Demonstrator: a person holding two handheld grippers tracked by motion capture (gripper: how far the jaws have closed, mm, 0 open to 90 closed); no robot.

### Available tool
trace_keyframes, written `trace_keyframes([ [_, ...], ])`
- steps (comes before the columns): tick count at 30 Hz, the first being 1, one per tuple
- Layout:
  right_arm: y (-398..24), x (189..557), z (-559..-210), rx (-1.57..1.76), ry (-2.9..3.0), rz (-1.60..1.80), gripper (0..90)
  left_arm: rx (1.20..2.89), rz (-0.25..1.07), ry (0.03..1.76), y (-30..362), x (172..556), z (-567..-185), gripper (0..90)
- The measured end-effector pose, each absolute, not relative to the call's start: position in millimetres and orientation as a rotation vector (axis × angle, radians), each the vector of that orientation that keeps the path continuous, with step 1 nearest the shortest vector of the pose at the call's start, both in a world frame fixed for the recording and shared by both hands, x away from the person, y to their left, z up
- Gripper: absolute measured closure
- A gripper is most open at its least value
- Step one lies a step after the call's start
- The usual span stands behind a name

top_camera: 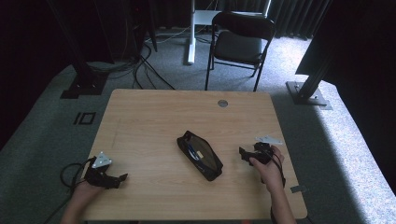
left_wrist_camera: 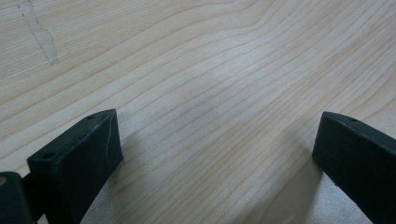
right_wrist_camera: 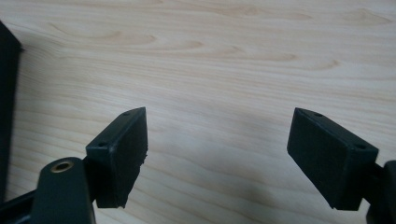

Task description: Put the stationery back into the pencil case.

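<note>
Pouch: we saw a black pencil pouch (top_camera: pixel 200 155) lying flat near the middle of the table (top_camera: pixel 154 116), set at a slant, its top unzipped and spread so the inside showed.
Pouch contents: we made out a tan patch and a bluish thin item inside; we could not tell what they were.
Right gripper: the right gripper (top_camera: pixel 244 154) sat just right of the pouch, held low over the wood, well clear of it; its jaws were spread wide with only bare table between them. In the right gripper view (right_wrist_camera: pixel 217 140) we saw a dark edge of the pouch at the far left.
Left gripper: the left gripper (top_camera: pixel 122 178) rested well to the left of the pouch, toward the near edge; in its own view (left_wrist_camera: pixel 215 144) the jaws stood wide apart over bare wood grain.
Surface: we noted pale wood with a round grey cable port (top_camera: pixel 222 103) beyond the pouch, near the far edge.
Room: beyond the pouch and the table we saw grey carpet, a black folding chair (top_camera: pixel 240 42), loose cables (top_camera: pixel 140 65) and dark curtains.
</note>
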State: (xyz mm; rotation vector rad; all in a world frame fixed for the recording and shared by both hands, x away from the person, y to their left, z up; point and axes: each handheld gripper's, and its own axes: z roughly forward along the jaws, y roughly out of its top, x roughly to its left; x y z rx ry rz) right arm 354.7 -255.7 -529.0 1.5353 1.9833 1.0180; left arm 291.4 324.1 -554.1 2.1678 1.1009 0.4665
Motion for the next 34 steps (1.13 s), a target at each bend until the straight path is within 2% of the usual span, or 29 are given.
trace_keyframes([
  [20,-285,330,-558,1.620,1.897,0.837,14.0,2.168,0.467,1.101,324,291,-554,1.6],
  [34,-287,329,-559,1.627,1.884,0.835,12.8,2.167,0.469,1.105,324,292,-554,1.6],
])
